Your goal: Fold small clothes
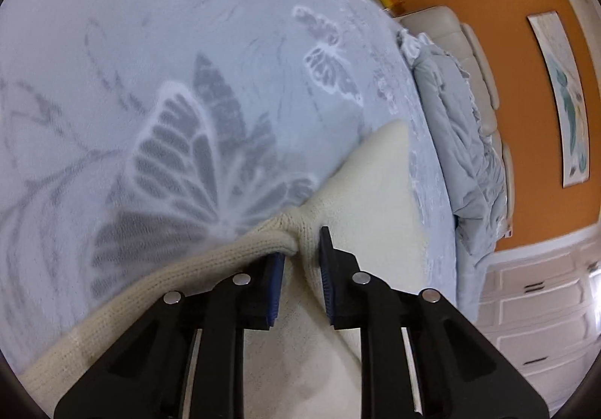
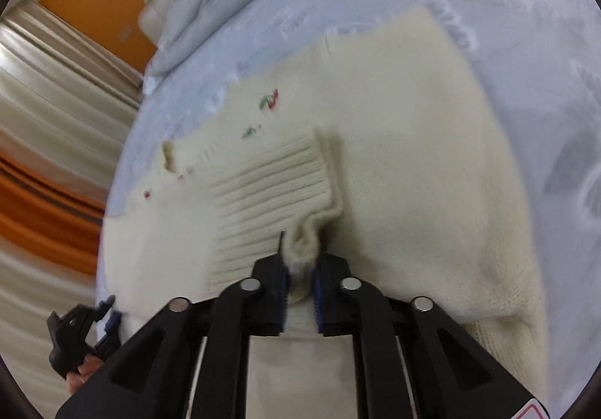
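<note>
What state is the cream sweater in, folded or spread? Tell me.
Partly folded. The cream sweater lies on the bedspread with its ribbed cuff brought over the body, pinched by the right gripper.

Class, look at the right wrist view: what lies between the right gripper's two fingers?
A bunched fold of the cream knit sweater, beside its ribbed cuff, lies pinched in the right gripper. The right wrist view shows it.

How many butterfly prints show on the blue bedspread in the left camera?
2 clear ones on the pale blue bedspread: a large grey butterfly just ahead of the left hand-held gripper, and a smaller one farther back. Fainter prints at the top are too blurred to count.
</note>
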`<state>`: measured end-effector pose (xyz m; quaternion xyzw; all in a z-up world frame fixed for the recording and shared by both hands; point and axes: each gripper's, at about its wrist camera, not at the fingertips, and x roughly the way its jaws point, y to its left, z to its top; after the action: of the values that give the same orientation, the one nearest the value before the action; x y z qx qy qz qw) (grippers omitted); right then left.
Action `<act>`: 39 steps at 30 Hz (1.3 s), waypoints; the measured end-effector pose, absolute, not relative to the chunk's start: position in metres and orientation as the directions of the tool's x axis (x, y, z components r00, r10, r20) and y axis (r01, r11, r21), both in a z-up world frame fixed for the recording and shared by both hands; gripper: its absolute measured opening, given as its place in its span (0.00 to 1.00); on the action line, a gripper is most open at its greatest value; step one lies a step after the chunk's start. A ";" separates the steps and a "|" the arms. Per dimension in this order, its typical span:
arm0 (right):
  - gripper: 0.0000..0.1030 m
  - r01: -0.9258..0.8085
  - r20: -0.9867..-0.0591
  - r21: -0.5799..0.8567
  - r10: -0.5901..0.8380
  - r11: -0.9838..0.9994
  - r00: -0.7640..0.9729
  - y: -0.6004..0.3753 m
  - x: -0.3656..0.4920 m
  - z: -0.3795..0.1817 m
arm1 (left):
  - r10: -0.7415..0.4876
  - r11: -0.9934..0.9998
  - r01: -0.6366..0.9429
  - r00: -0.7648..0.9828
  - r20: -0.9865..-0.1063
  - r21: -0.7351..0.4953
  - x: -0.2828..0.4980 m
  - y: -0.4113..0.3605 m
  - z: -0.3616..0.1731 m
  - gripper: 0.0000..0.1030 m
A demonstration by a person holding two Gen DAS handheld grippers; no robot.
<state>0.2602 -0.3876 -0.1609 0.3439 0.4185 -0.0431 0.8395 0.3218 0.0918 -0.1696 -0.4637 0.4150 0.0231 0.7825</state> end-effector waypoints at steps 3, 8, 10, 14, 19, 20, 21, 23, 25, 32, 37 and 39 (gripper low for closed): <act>0.20 0.396 -0.730 0.550 0.193 0.735 0.655 -0.390 0.248 -0.143 | -0.378 0.532 -0.408 0.669 -0.640 -0.742 0.315 0.094 -0.156 0.20; 0.20 0.390 -0.669 0.474 0.036 0.789 0.742 -0.376 0.224 -0.097 | -0.349 0.516 -0.378 0.726 -0.592 -0.769 0.284 0.086 -0.108 0.29; 0.20 0.332 -0.658 0.482 0.085 0.811 0.749 -0.364 0.237 -0.088 | -0.334 0.572 -0.306 0.761 -0.557 -0.761 0.279 0.072 -0.079 0.30; 0.19 0.205 -0.691 0.434 0.178 0.878 0.700 -0.321 0.282 -0.088 | -0.389 0.696 -0.168 0.729 -0.563 -0.698 0.322 0.027 -0.071 0.41; 0.16 0.165 -0.760 0.352 0.178 0.921 0.625 -0.292 0.314 -0.108 | -0.256 0.815 -0.278 0.613 -0.747 -0.508 0.373 0.027 -0.124 0.39; 0.16 0.194 -0.764 0.326 0.137 0.926 0.630 -0.301 0.314 -0.111 | -0.239 0.825 -0.290 0.599 -0.764 -0.485 0.377 0.038 -0.135 0.30; 0.16 0.229 -0.767 0.307 0.098 0.924 0.634 -0.312 0.310 -0.113 | -0.230 0.831 -0.294 0.593 -0.772 -0.473 0.376 0.045 -0.141 0.24; 0.08 0.327 -0.792 0.254 0.001 0.910 0.611 -0.340 0.296 -0.127 | -0.216 0.856 -0.261 0.605 -0.766 -0.447 0.376 0.055 -0.146 0.16; 0.02 0.310 -0.792 0.264 0.022 0.914 0.610 -0.356 0.289 -0.146 | -0.217 0.877 -0.220 0.611 -0.761 -0.427 0.375 0.058 -0.152 0.15; 0.02 0.278 -0.794 0.171 -0.035 0.945 0.607 -0.346 0.291 -0.144 | -0.183 0.909 -0.173 0.650 -0.737 -0.378 0.371 0.051 -0.154 0.15; 0.32 0.378 -0.795 0.332 0.041 0.864 0.605 -0.358 0.235 -0.102 | -0.260 0.841 -0.235 0.613 -0.746 -0.487 0.336 0.086 -0.110 0.66; 0.67 0.361 -0.787 0.317 0.031 0.877 0.616 -0.357 0.168 -0.078 | -0.253 0.864 -0.194 0.630 -0.734 -0.464 0.298 0.101 -0.086 0.85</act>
<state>0.1683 -0.3573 -0.0780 0.2293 0.4275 -0.0950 0.8692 0.2977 0.1012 -0.0863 -0.2600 0.4296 -0.0169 0.8647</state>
